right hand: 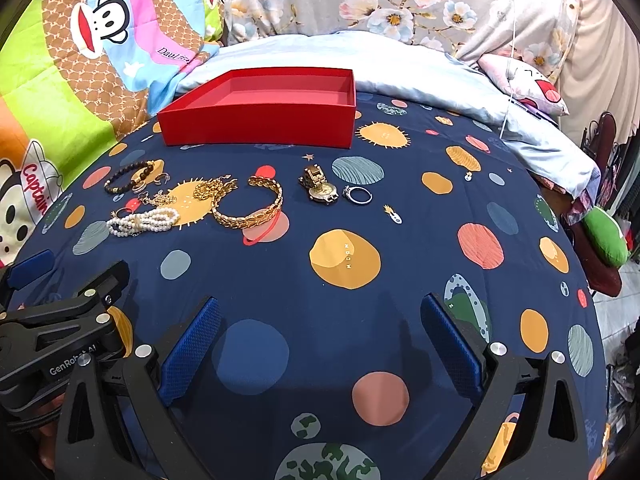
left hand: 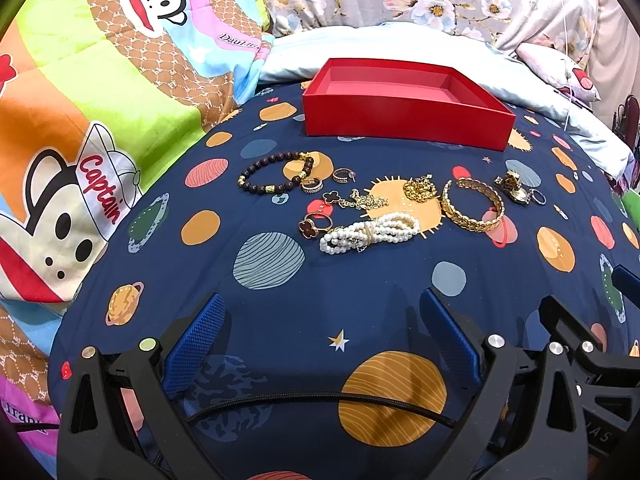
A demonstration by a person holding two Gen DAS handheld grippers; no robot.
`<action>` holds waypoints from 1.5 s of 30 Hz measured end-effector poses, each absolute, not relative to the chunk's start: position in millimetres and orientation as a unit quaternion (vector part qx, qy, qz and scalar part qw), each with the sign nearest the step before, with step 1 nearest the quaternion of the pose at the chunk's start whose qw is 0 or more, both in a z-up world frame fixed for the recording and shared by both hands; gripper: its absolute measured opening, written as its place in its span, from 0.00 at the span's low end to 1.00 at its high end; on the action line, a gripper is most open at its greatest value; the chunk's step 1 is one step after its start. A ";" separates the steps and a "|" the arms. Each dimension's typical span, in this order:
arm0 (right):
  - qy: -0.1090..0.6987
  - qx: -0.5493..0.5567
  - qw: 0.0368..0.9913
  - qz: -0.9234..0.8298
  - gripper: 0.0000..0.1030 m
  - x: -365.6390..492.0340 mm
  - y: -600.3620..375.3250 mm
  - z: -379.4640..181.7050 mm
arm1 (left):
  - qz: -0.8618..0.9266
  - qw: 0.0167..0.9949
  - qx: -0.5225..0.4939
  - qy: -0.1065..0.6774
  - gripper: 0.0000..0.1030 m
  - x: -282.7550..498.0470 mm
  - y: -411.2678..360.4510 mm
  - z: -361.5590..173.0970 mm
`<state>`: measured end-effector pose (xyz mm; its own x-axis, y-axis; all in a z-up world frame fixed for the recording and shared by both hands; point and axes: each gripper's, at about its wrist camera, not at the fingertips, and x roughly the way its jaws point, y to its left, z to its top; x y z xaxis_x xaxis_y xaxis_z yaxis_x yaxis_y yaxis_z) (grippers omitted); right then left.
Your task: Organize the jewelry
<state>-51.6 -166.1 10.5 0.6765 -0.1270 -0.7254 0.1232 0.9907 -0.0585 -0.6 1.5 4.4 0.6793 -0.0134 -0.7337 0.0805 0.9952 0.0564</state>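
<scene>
Jewelry lies in a loose row on a bed covered by a navy sheet [left hand: 280, 320] printed with planets and stars. From the left: a dark beaded bracelet [left hand: 276, 172] with gold spacers, two small hoop earrings [left hand: 312, 185] just beside it, a gold ring with a dark red clover [left hand: 314, 225], a fine chain with a black clover charm [left hand: 354, 199], a bundled pearl bracelet [left hand: 368, 233], a heap of gold chain [left hand: 420, 188], a wide gold cuff bracelet [left hand: 472, 205], a gold watch [right hand: 320, 185] and a silver ring [right hand: 357, 194] at the right end

Behind the row, nearer the pillows, stands a shallow red box [left hand: 404, 120] with no lid; the part of its inside that shows holds nothing

A cartoon-monkey blanket [left hand: 80, 120] to the left carries the word "Captain" in red. One orange planet on the sheet reads "MOON" in small letters. In the right wrist view, the black body of the left tool reads "GenRobot AI"

The left tool [left hand: 320, 340] hovers over the sheet in front of the jewelry, its blue textured fingers [left hand: 196, 340] spread wide and gripping nothing. The right tool [right hand: 320, 344] sits beside it, to the right, fingers equally wide apart and likewise holding nothing, well short of the watch
</scene>
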 end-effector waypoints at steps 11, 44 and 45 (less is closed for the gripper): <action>0.402 0.004 0.914 -0.063 0.95 -50.7 -166.7 10.6 | -0.026 0.915 0.042 0.399 0.93 -1.1 1.5 4.9; 0.441 0.038 0.896 0.004 0.66 46.6 -148.7 0.4 | -0.028 0.916 -0.020 0.400 0.94 13.9 54.2 3.7; 0.440 0.036 0.897 0.001 0.66 47.8 -148.1 -0.3 | -0.030 0.915 -0.019 0.402 0.94 14.6 53.5 3.0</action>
